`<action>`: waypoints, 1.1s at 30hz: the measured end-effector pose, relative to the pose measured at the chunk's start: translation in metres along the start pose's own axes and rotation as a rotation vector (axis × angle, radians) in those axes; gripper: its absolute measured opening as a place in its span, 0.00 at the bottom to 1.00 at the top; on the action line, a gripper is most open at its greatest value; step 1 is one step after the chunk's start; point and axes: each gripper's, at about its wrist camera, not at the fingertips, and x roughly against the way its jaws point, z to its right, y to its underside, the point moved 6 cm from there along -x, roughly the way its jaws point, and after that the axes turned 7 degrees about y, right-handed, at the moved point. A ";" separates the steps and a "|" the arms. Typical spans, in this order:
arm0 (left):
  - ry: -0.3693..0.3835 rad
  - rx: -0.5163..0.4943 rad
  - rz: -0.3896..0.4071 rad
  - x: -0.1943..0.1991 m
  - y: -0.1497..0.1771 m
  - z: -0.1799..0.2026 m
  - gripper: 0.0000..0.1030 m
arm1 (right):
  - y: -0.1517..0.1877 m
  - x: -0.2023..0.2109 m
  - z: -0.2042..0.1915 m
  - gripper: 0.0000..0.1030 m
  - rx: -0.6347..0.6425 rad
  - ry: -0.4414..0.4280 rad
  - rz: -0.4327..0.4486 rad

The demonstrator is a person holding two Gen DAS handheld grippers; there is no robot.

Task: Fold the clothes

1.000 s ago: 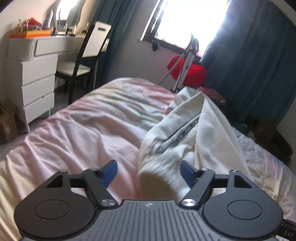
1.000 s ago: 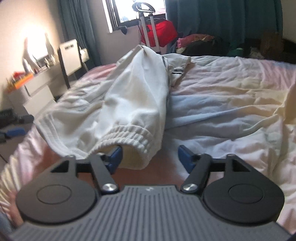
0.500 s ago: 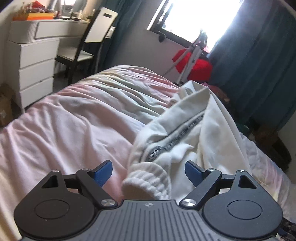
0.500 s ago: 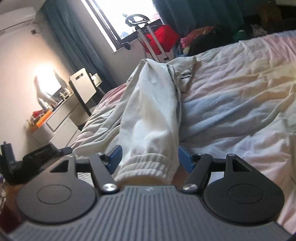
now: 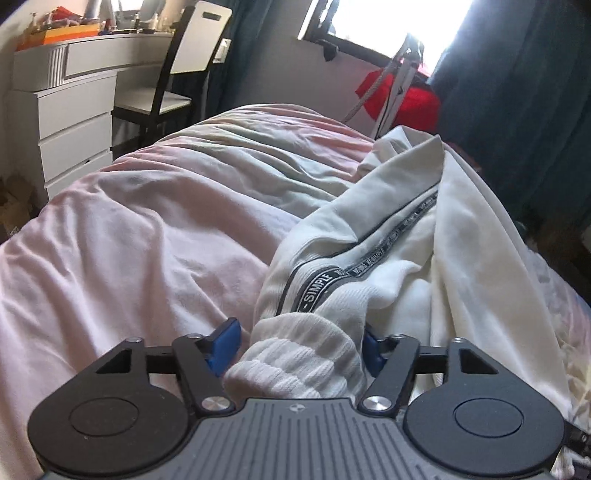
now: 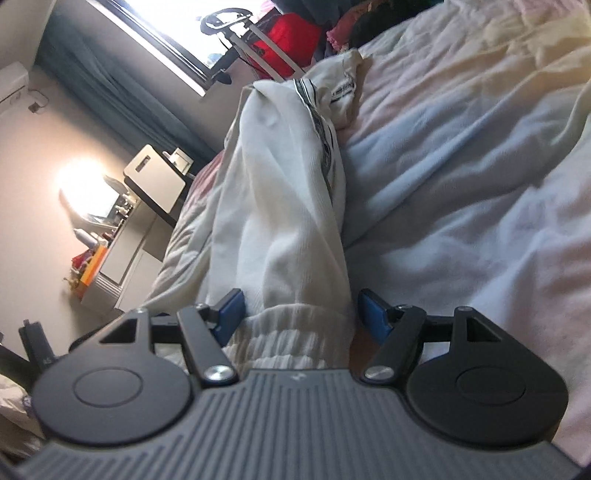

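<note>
white sweatpants (image 5: pixel 399 236) are draped on the bed (image 5: pixel 147 229), one ribbed cuff (image 5: pixel 295 354) bracketed between the wide-open left hand-held gripper (image 5: pixel 297 341), the other cuff (image 6: pixel 291 339) likewise between the wide-open right hand-held gripper (image 6: pixel 299 314), neither clamped.

Light: blown-out window (image 5: pixel 388 18) backlight — lamp glare (right view) | edges: fisheye-bent | focus: slightly soft

left wrist: low, close, windowward | right wrist: tilted | shared: trousers (image 5: pixel 369 258) (image 6: pixel 288 206)
</note>
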 end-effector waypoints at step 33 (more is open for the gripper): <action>-0.198 -0.178 0.144 0.006 -0.198 -0.085 0.13 | 0.115 -0.128 -0.229 0.23 0.128 -0.369 -0.255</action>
